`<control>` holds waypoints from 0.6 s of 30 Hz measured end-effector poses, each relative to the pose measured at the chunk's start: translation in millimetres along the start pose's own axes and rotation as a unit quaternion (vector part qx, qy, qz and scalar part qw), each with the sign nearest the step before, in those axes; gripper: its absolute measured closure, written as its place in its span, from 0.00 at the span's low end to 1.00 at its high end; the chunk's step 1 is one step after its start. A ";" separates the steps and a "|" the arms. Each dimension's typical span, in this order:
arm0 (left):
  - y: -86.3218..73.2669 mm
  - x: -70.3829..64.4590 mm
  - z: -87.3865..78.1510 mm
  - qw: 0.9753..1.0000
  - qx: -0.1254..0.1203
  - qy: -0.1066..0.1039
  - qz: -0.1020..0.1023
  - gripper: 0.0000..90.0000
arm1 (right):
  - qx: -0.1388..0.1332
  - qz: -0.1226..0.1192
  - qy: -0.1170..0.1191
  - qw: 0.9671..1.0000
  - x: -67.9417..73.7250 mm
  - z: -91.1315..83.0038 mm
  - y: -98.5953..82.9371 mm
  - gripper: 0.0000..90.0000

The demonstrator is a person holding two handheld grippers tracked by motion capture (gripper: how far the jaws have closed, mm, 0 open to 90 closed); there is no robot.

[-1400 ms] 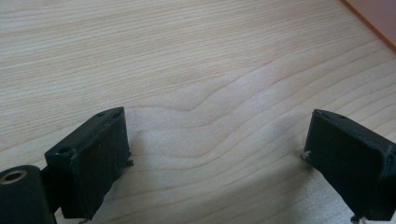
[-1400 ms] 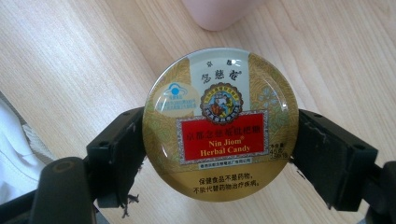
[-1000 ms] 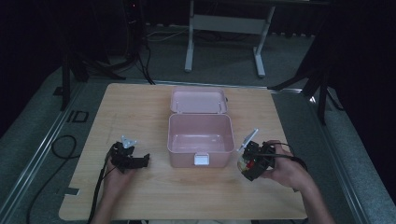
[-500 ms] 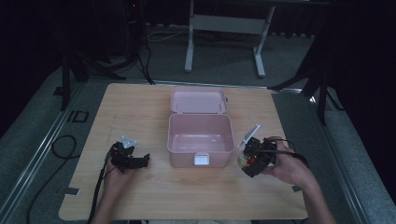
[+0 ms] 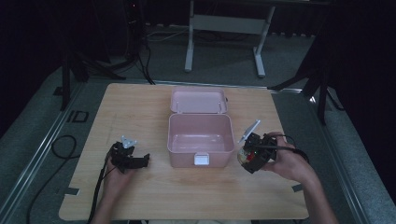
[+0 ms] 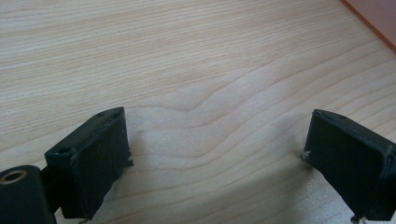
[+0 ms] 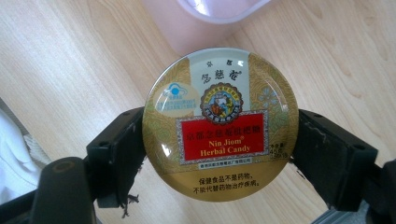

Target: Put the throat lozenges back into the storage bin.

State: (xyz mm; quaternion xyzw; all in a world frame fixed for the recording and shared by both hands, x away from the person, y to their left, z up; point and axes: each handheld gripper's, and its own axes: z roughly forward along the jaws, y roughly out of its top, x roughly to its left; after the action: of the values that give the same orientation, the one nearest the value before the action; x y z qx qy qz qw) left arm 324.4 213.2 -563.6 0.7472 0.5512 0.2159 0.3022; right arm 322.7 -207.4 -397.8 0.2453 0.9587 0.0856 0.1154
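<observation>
A round gold candy tin [image 7: 220,123] with a red label reading Nin Jiom Herbal Candy is clamped between the black jaws of my right gripper [image 7: 219,149]. In the high view that right gripper [image 5: 250,155] hovers just right of the open pink box [image 5: 201,134], with the tin [image 5: 243,156] at its tip. My left gripper [image 5: 138,161] rests low on the wooden table [image 5: 140,112], left of the box. In its own view the left gripper [image 6: 215,158] stands open over bare wood, and its fingers [image 6: 93,158] hold nothing.
The pink box has its lid [image 5: 198,101] folded back away from me and a white latch [image 5: 201,159] on its near wall; its inside looks bare. A white-legged stand [image 5: 224,28] and cables [image 5: 60,144] lie beyond and left of the table.
The right gripper with the tin has shifted very slightly toward the box. The left gripper has stayed where it was.
</observation>
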 end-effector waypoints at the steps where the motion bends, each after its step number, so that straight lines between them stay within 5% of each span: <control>1: 0.0 0.0 0.0 1.000 0.000 0.000 0.000 0.08 | -0.002 0.000 0.000 1.000 -0.3 -0.6 0.7 0.23; 18: 0.1 0.0 0.0 1.000 0.000 0.000 0.000 0.08 | -0.003 -0.003 0.001 1.000 -7.2 -9.9 10.9 0.23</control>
State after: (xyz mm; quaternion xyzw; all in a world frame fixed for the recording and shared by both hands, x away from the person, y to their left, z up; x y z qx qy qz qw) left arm 324.5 213.2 -563.6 0.7472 0.5512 0.2158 0.3022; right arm 331.1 -202.5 -384.7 0.2421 0.9593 0.0884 0.1156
